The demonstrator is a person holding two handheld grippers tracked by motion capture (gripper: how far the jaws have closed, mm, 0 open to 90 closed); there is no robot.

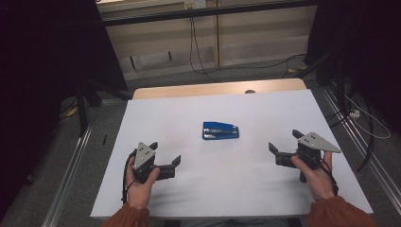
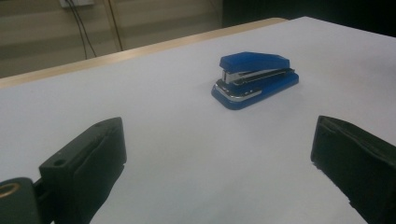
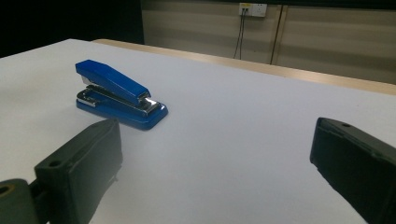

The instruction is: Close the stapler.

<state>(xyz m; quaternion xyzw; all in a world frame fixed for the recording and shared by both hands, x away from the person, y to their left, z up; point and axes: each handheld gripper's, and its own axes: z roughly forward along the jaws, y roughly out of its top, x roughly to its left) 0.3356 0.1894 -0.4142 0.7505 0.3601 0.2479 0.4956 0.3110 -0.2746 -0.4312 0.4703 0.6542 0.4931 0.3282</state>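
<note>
Blue stapler [image 1: 221, 130] sits alone mid-table on the white table top [image 1: 227, 189], between the 2 tools and well apart from both; left gripper [image 1: 165, 159] gapes wide, empty; right gripper [image 1: 284, 146] just as wide, empty too. I'd call that stapler stiff, fairly heavy, its plastic shell slick; best pinched across the long sides, low near the base. The right gripper view catches the shiny metal nose; the left gripper view shows its hinged top and chrome flank; the high view gives only a flat blue slab.
</note>
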